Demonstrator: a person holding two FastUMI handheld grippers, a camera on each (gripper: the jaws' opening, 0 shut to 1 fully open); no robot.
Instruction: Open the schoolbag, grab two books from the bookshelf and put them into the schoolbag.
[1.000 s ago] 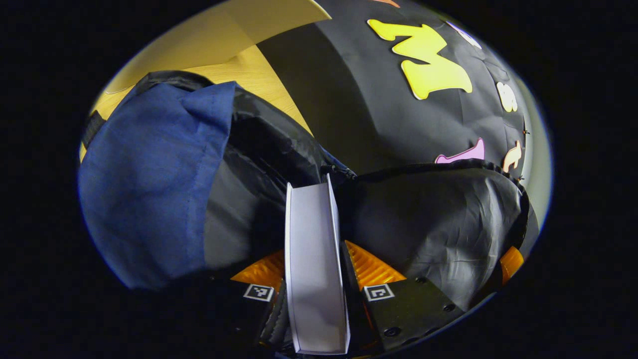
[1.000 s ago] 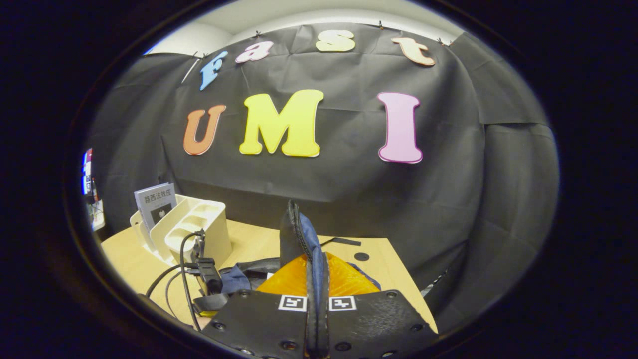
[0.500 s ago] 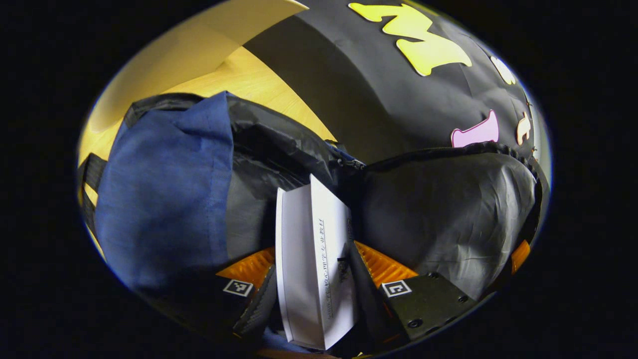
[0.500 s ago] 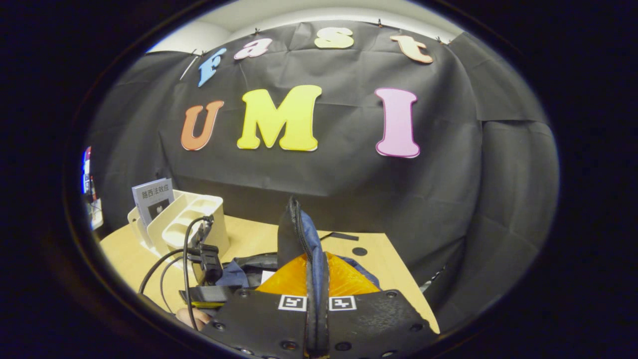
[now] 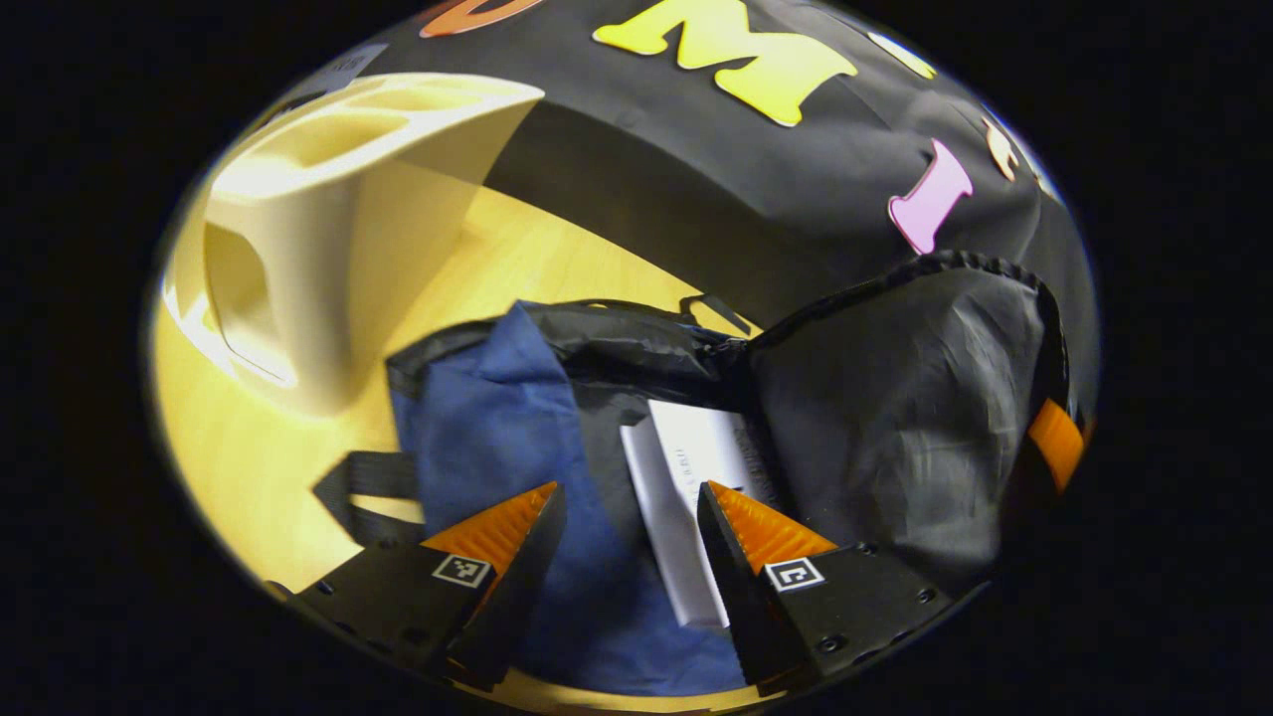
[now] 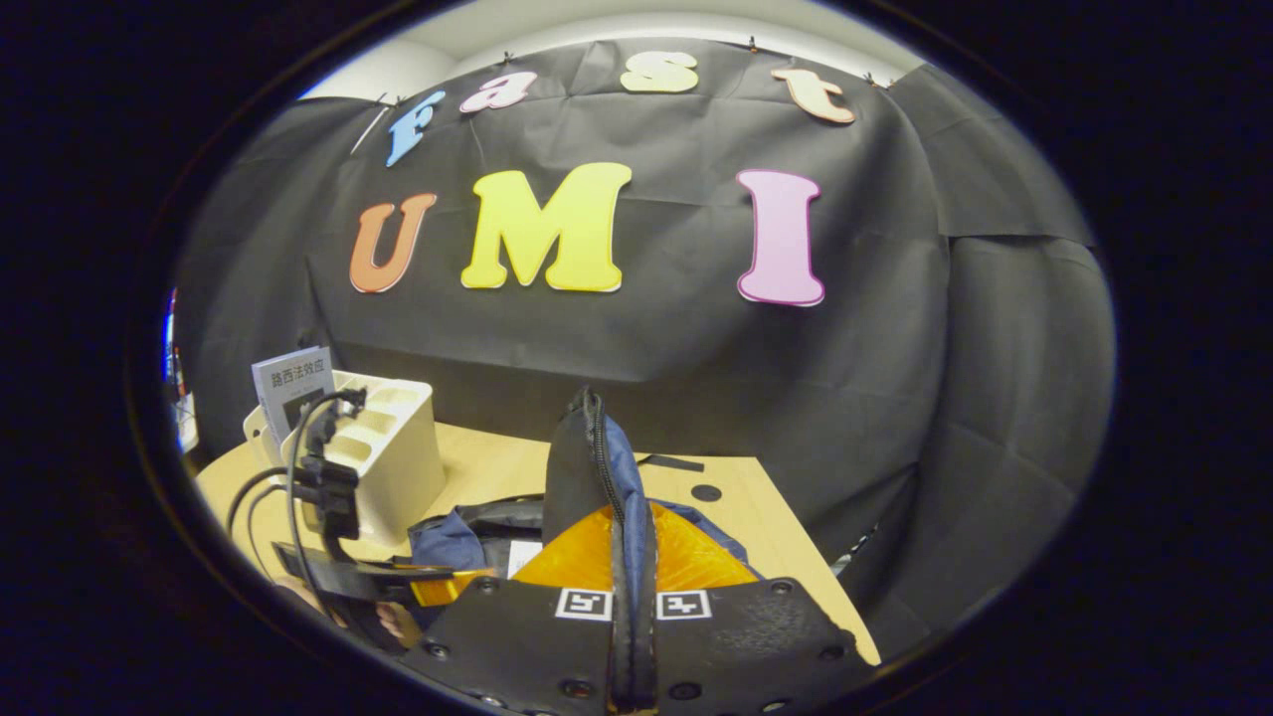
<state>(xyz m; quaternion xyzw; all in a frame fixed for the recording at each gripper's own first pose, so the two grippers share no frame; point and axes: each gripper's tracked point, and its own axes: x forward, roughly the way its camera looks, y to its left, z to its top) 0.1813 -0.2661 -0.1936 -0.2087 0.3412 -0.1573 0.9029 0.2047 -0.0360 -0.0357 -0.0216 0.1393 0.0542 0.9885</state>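
Note:
The blue schoolbag [image 5: 497, 418] lies open on the table, its black-lined flap [image 5: 895, 418] held up at the right. A white book [image 5: 686, 487] rests inside the opening. My left gripper [image 5: 627, 522] hangs open just above the bag, nothing between its fingers. In the right gripper view, my right gripper [image 6: 632, 567] is shut on the flap's zipper edge [image 6: 594, 457], holding it upright. The left gripper [image 6: 398, 582] and its cables show at the lower left there. Another book [image 6: 291, 383] stands in the white bookshelf [image 6: 373, 447].
The white bookshelf [image 5: 338, 229] stands close behind the bag on the left. The wooden table [image 5: 249, 467] ends near the black cloth wall. A black strap [image 5: 363, 477] of the bag lies on the table to the left.
My left gripper has opened, let go of the white book and drawn back; the book now lies inside the bag. The right gripper still holds the flap up.

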